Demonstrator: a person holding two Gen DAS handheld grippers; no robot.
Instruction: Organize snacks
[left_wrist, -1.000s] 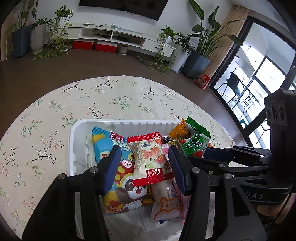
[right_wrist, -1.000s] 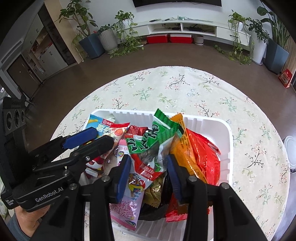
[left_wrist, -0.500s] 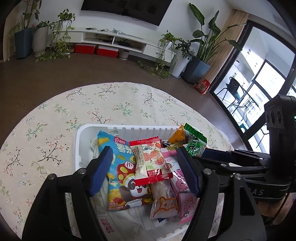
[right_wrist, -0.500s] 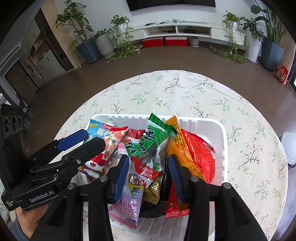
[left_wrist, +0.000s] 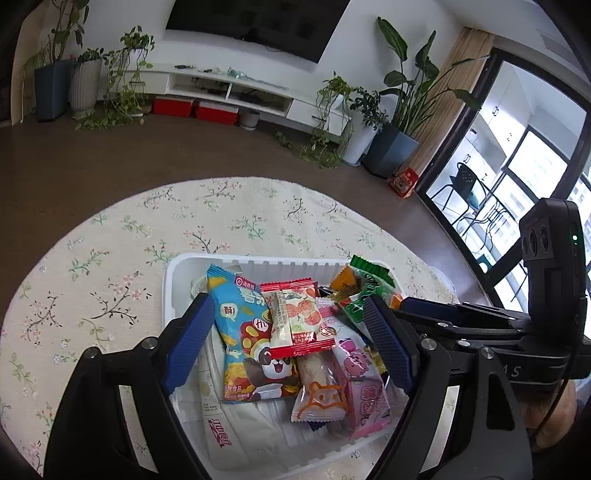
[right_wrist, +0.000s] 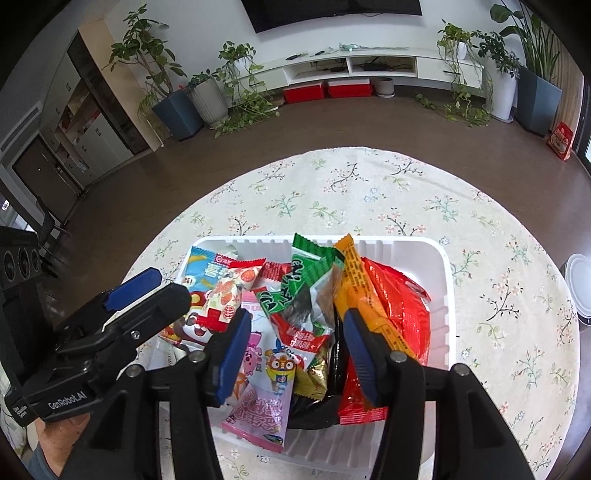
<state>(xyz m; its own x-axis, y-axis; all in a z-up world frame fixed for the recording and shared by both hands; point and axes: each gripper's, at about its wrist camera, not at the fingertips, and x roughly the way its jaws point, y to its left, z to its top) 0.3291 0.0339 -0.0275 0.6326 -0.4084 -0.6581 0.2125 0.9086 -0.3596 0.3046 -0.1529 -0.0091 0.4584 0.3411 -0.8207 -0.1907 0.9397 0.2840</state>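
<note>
A white tray (left_wrist: 170, 273) on the floral tablecloth holds several snack packs. My left gripper (left_wrist: 288, 343) hovers over its near left part with its jaws opening. A red-edged strawberry pack (left_wrist: 295, 321) lies loose between them on a blue panda pack (left_wrist: 240, 332), and neither pad touches it. In the right wrist view my right gripper (right_wrist: 295, 354) is over the tray (right_wrist: 443, 266), jaws also opening. A green pack (right_wrist: 303, 291) leans just ahead of them, clear of both pads. An orange pack (right_wrist: 354, 280) and red packs (right_wrist: 402, 306) lie to the right. The left gripper (right_wrist: 147, 291) shows at the left.
The tray sits on a round table covered with the floral cloth (right_wrist: 369, 192). A white dish (right_wrist: 580, 291) lies at the table's right edge. A hand (right_wrist: 48, 435) holds the left gripper. Potted plants and a low TV cabinet stand far across the brown floor.
The left jaws have spread wide and drawn back from the strawberry pack, which stays on the pile. The right jaws have widened a little around the green pack.
</note>
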